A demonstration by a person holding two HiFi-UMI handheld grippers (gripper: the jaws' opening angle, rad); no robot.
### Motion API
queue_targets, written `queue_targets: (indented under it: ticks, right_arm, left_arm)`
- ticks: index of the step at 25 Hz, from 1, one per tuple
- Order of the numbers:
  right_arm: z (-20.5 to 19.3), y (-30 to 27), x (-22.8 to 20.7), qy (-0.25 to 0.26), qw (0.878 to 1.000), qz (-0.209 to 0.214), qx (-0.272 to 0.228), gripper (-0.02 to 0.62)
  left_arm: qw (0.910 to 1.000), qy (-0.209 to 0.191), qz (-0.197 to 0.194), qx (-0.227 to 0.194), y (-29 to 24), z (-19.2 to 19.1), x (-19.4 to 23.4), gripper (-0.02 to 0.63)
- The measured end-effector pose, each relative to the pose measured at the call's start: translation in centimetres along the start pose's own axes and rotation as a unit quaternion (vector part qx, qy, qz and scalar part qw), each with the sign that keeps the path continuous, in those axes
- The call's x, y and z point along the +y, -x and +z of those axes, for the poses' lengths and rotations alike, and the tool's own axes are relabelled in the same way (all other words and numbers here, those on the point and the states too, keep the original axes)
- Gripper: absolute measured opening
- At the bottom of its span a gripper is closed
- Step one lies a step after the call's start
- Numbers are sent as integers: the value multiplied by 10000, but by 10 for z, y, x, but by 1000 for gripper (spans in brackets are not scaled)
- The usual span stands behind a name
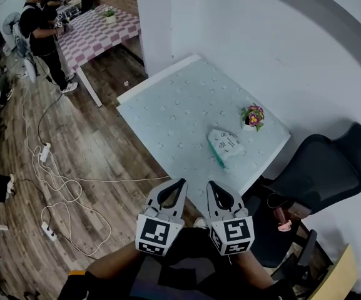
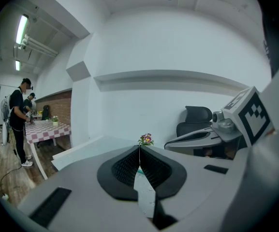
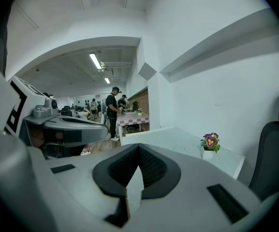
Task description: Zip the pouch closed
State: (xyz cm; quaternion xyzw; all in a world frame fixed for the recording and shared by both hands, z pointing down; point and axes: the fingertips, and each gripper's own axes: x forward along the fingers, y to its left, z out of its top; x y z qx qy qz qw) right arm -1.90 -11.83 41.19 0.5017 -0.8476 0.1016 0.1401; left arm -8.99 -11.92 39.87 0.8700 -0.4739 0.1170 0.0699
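Observation:
The pouch (image 1: 225, 145), white with a teal print and teal edge, lies on the pale patterned table (image 1: 174, 114) near its right end. Both grippers hang off the table's near edge, close to my body and well short of the pouch. My left gripper (image 1: 174, 187) is shut with nothing in it, its black pads meeting at the tips (image 2: 139, 147). My right gripper (image 1: 216, 189) is beside it, also shut and empty (image 3: 139, 147). I cannot make out the pouch in either gripper view, where the jaws block the table's middle.
A small pot of purple flowers (image 1: 252, 116) stands just beyond the pouch by the white wall. A black office chair (image 1: 324, 164) is at the table's right end. Cables and power strips (image 1: 47, 174) lie on the wooden floor. People stand at a chequered table (image 1: 99, 30).

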Motion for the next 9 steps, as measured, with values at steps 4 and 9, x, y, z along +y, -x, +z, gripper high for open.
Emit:
queue_targets:
  ticks: [4, 9]
  right_arm:
    - [3, -3, -4, 17, 10000, 5, -28, 14]
    - [3, -5, -8, 28, 10000, 10, -38, 14]
  left_arm:
    - [10000, -37, -3, 7, -4, 2, 0, 11]
    - [10000, -80, -9, -10, -9, 4, -2, 11]
